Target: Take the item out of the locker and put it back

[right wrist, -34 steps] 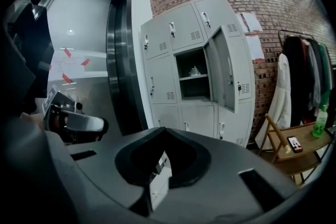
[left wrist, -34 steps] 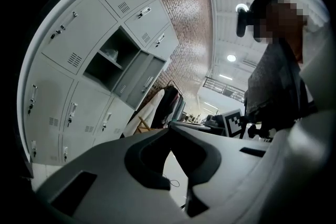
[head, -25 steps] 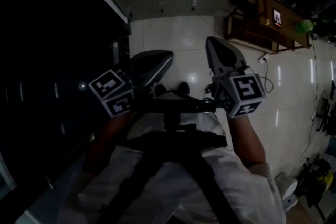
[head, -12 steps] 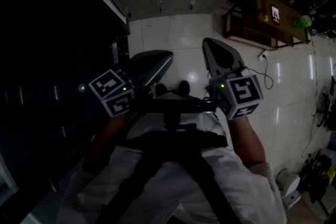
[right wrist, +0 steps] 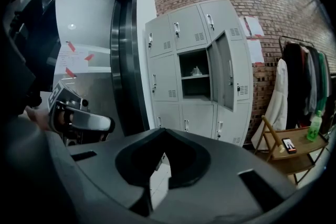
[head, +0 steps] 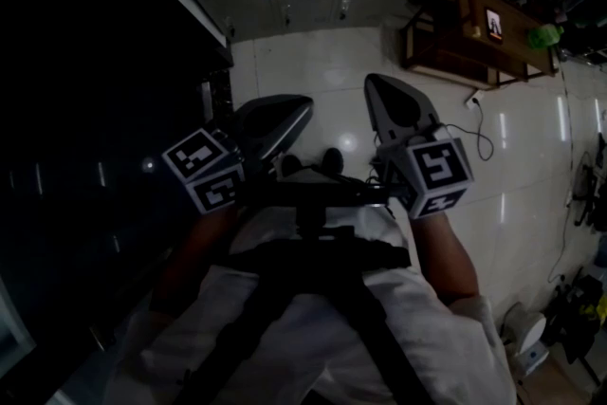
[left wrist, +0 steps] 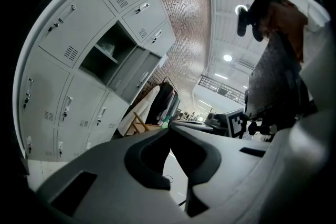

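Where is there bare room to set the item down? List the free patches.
Looks free: the open locker's lower compartment, under the shelf holding a small item; the tiled floor between the lockers and the wooden bench. Crowded: the bench top, with a phone and green bottle.

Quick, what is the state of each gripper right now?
Left gripper: closed, holding nothing.
Right gripper: closed, holding nothing.
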A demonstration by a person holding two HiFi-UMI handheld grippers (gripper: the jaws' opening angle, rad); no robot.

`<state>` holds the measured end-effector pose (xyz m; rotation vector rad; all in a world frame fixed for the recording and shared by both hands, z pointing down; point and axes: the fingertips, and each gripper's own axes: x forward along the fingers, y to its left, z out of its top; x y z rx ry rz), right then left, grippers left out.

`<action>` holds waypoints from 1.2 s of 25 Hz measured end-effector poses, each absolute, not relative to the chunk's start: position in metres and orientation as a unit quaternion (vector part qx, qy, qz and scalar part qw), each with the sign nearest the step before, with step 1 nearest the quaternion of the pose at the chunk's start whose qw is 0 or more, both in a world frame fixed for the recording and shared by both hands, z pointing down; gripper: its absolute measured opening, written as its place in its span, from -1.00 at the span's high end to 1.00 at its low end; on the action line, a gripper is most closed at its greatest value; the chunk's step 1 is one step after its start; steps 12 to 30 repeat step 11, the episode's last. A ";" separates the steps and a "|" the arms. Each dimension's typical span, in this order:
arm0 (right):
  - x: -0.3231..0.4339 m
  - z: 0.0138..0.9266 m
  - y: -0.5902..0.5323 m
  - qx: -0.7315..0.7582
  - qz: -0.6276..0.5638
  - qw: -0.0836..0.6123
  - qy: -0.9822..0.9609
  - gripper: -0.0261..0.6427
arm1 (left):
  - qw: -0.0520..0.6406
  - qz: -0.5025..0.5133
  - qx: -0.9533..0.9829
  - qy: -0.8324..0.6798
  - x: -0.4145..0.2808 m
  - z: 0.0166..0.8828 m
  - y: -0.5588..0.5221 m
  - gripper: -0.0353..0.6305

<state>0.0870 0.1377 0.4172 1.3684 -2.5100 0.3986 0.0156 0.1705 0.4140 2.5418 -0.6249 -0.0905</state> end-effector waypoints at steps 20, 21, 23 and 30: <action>0.064 0.427 0.151 0.453 0.148 0.140 -0.868 0.92 | 0.276 -0.038 0.929 -0.243 -0.003 0.420 0.184 0.88; 0.064 0.427 0.151 0.453 0.148 0.140 -0.868 0.92 | 0.276 -0.038 0.929 -0.243 -0.003 0.420 0.184 0.88; 0.064 0.427 0.151 0.453 0.148 0.140 -0.868 0.92 | 0.276 -0.038 0.929 -0.243 -0.003 0.420 0.184 0.88; 0.064 0.427 0.151 0.453 0.148 0.140 -0.868 0.92 | 0.276 -0.038 0.929 -0.243 -0.003 0.420 0.184 0.88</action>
